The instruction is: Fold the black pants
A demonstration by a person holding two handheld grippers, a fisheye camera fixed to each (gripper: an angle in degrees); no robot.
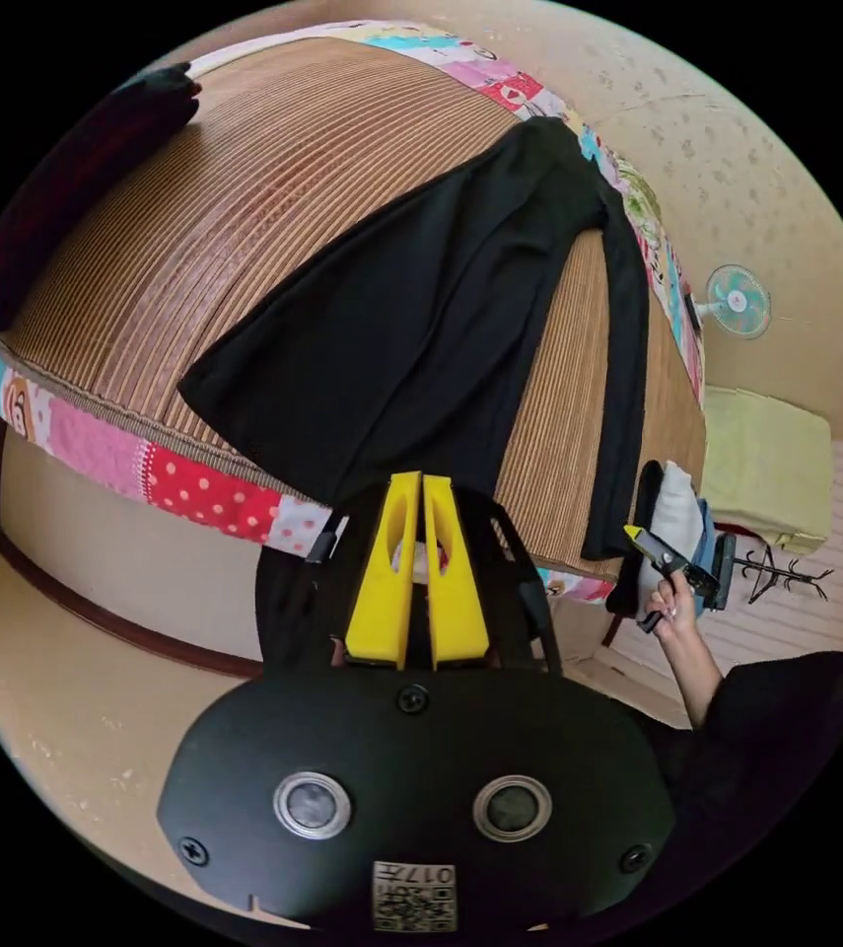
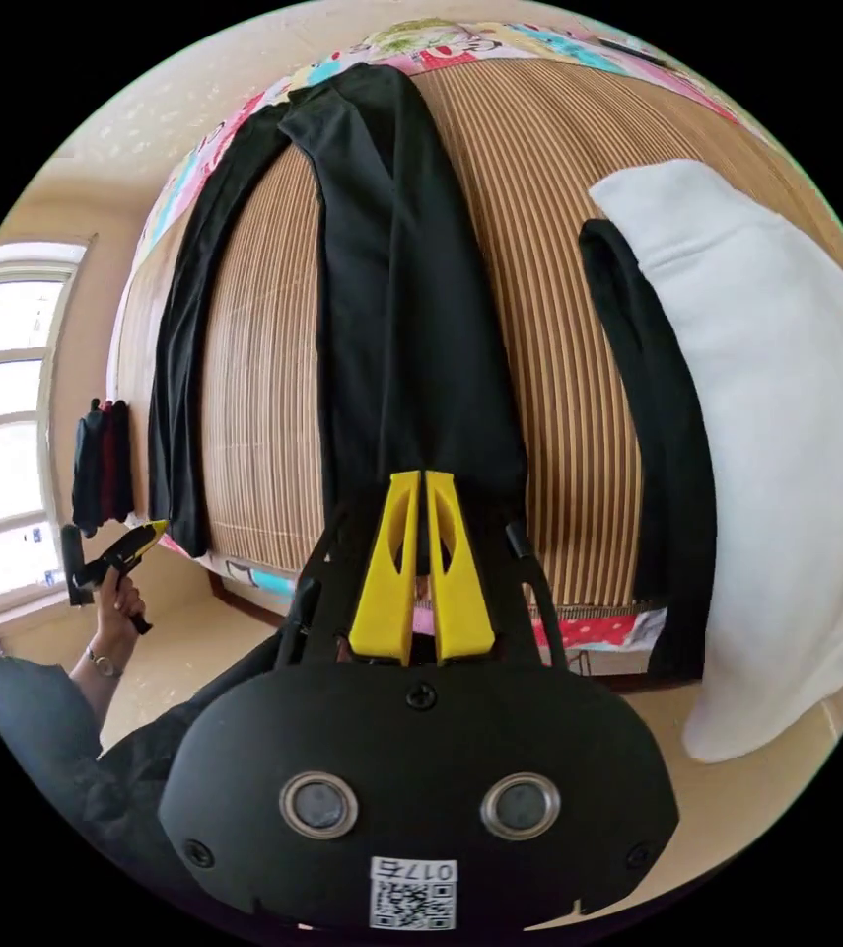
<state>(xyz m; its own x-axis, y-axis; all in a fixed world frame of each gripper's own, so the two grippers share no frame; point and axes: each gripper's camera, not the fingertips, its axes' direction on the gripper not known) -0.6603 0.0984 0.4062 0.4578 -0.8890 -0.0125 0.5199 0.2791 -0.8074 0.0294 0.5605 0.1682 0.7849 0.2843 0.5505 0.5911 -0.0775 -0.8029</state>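
Black pants (image 1: 421, 296) lie beyond both hand-held grippers (image 1: 419, 493) (image 2: 421, 493) (jaws pressed together).

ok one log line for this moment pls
pants: spread on mat, one leg apart | left tongs: shut at hem | right tongs: shut at other hem

The black pants (image 1: 421, 316) are matt, smooth cloth lying on a ribbed woven mat (image 1: 244, 217) with a faint sheen. Under the mat, a patchwork sheet (image 1: 194, 488) looks like printed cotton. The gripper jaws are yellow plastic, matt.
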